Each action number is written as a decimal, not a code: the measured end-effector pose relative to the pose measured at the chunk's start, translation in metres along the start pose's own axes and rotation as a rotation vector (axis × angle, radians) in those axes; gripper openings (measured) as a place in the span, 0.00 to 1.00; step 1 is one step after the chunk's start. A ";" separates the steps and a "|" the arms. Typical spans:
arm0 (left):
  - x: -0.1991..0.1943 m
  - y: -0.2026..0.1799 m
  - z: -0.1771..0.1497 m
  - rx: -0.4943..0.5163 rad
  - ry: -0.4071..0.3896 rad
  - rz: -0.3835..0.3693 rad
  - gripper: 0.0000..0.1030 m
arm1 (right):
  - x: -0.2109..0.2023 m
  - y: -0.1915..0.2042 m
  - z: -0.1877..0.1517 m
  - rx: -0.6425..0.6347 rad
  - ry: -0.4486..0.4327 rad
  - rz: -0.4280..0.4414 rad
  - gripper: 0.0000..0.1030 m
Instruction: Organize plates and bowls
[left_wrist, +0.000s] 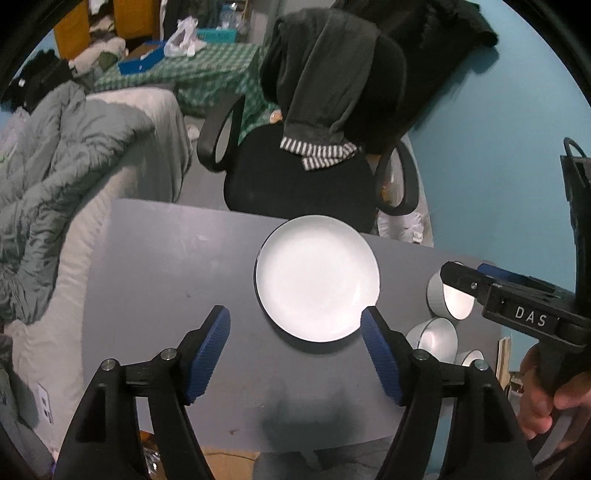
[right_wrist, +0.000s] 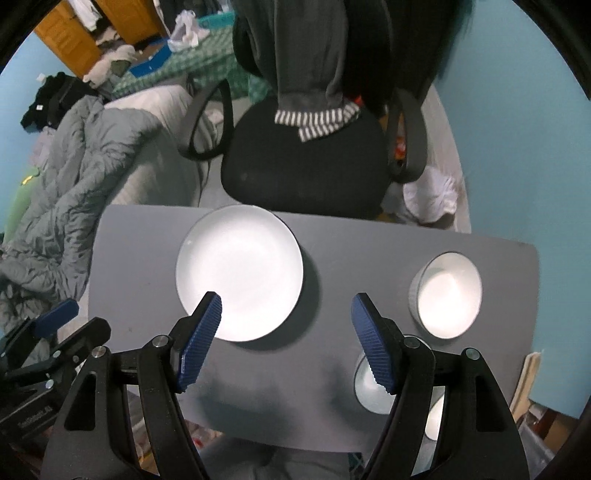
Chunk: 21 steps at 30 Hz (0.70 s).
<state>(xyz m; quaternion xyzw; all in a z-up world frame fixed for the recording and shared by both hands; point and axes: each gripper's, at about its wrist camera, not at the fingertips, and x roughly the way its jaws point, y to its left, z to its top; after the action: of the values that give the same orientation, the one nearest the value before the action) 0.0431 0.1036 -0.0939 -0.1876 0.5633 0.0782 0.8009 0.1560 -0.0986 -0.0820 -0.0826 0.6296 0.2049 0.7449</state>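
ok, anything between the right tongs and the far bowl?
Nothing visible. The right tongs hang open above the grey table; the far bowl sits ahead to the right across bare tabletop. A nearer bowl lies below the right finger, off that line.

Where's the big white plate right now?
The plate lies flat on the grey table, toward its far edge near the black chair, left of the bowls.

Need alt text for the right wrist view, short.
A white plate lies on a gray table, with the open right tool above the table's near side. Three white bowls sit to the right: one in full view, two partly hidden behind the tool's right finger. A black office chair stands beyond the table.
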 end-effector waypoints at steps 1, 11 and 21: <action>-0.007 -0.002 -0.002 0.014 -0.014 0.003 0.75 | -0.006 0.001 -0.002 -0.001 -0.012 -0.004 0.71; -0.056 -0.013 -0.024 0.060 -0.077 -0.031 0.77 | -0.063 0.015 -0.025 -0.013 -0.134 -0.043 0.72; -0.090 -0.031 -0.036 0.090 -0.147 -0.087 0.77 | -0.101 0.011 -0.054 0.038 -0.209 -0.041 0.72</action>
<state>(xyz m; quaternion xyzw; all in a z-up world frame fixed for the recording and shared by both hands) -0.0096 0.0694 -0.0142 -0.1694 0.4971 0.0315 0.8504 0.0905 -0.1297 0.0073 -0.0598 0.5502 0.1852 0.8120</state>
